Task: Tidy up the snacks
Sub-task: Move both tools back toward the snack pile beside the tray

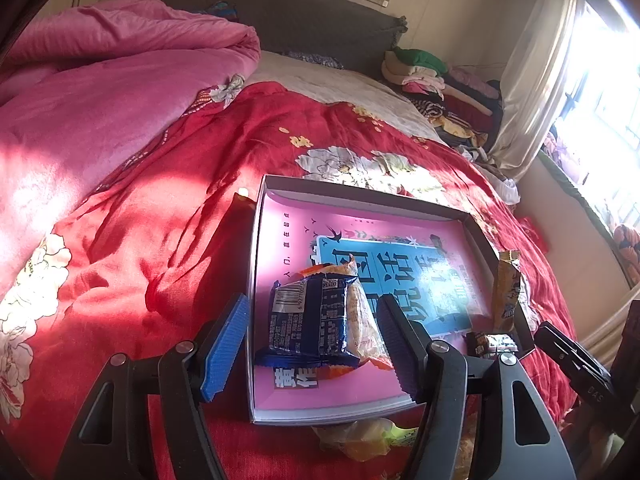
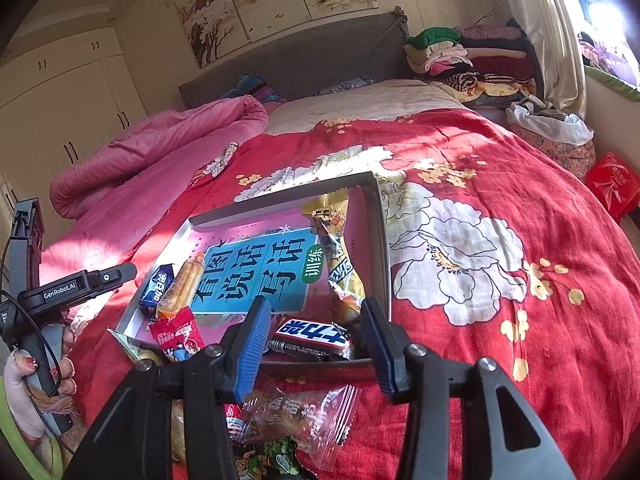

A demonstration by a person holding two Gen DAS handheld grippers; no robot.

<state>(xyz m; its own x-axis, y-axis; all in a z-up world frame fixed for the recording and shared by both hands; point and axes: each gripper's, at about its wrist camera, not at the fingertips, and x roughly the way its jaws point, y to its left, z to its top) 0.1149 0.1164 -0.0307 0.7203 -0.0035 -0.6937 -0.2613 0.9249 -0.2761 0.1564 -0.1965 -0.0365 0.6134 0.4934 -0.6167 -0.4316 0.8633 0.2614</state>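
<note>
Meanwhile, on a bed spread with a red floral quilt (image 2: 500, 184), a shallow grey box (image 2: 382, 240) lined with a pink book cover holds several snacks. Left gripper (image 1: 312, 344) hovers with fingers spread wide either side of a dark blue biscuit packet (image 1: 308, 320) lying in the box, not touching it. Right gripper (image 2: 316, 344), fingers also apart and empty, sits above a dark chocolate bar (image 2: 310, 334) at the box's near edge; loose snack packets (image 2: 304, 416) lie on the quilt just below.

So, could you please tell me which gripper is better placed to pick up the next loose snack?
Right. The right gripper hangs open just above the clear red-printed snack packet lying outside the grey tray.
</note>
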